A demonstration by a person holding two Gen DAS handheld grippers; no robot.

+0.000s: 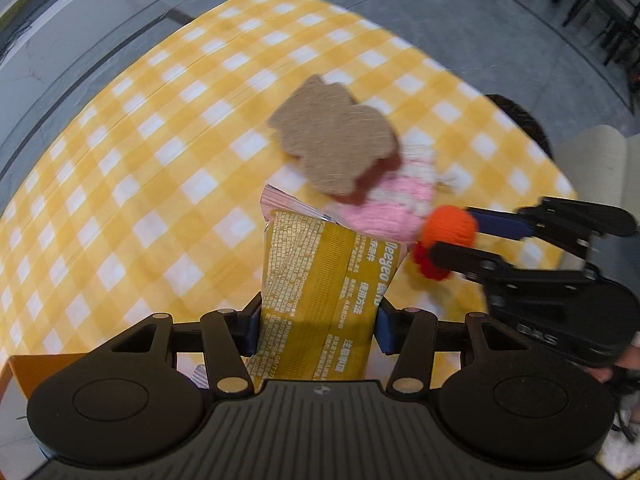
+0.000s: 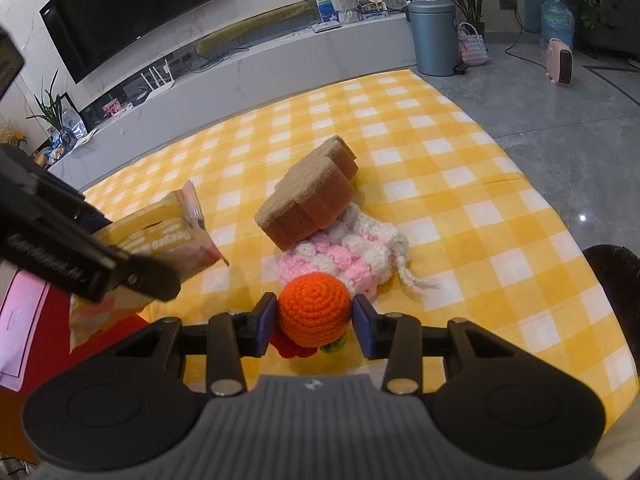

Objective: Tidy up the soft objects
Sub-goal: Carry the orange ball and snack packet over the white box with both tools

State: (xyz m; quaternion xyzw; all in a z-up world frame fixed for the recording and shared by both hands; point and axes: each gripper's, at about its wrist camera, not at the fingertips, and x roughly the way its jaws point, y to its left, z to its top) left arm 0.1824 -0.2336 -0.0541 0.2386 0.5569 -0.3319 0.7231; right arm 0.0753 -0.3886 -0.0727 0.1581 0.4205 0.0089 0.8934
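Observation:
My left gripper (image 1: 318,326) is shut on a yellow soft packet (image 1: 320,280) with printed text and holds it above the checked cloth; the packet also shows in the right wrist view (image 2: 168,236). My right gripper (image 2: 314,322) is shut on an orange crocheted ball (image 2: 314,310) with red and green knit bits under it; the ball also shows in the left wrist view (image 1: 450,226). Just ahead lie a pink and white knitted piece (image 2: 348,252) and a brown sponge (image 2: 308,200) leaning on it.
A yellow and white checked cloth (image 2: 460,184) covers the table. A red and pink item (image 2: 24,320) lies at the left edge. A grey bin (image 2: 434,36), a TV cabinet and a grey floor lie beyond.

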